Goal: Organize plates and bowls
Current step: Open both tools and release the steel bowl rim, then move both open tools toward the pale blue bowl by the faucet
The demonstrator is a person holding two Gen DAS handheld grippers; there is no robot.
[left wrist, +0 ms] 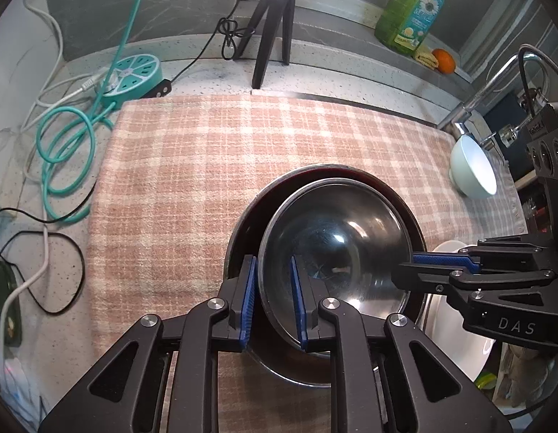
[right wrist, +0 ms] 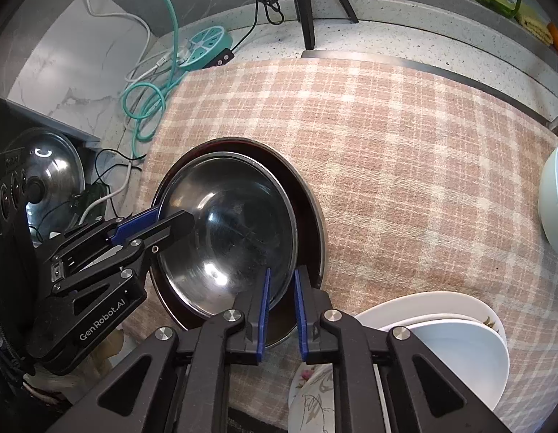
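Steel bowl, shiny and dark inside, sat nested in a wider dark-rimmed metal basin on the pink checked cloth that covered the counter. The left gripper straddled the bowl's near rim, one blue pad outside the wall and one inside, the jaws narrow with a sliver of gap showing at the pads, so no firm pinch could be read. The right gripper stood likewise over the opposite edge of the bowl, its blue pads close together on either side of the rim and not clearly pressing. A pale blue bowl lay tilted at the cloth's far right edge. White plates were stacked just beside the basin, a flowered plate lowest. A green dish soap bottle stood on the back ledge.
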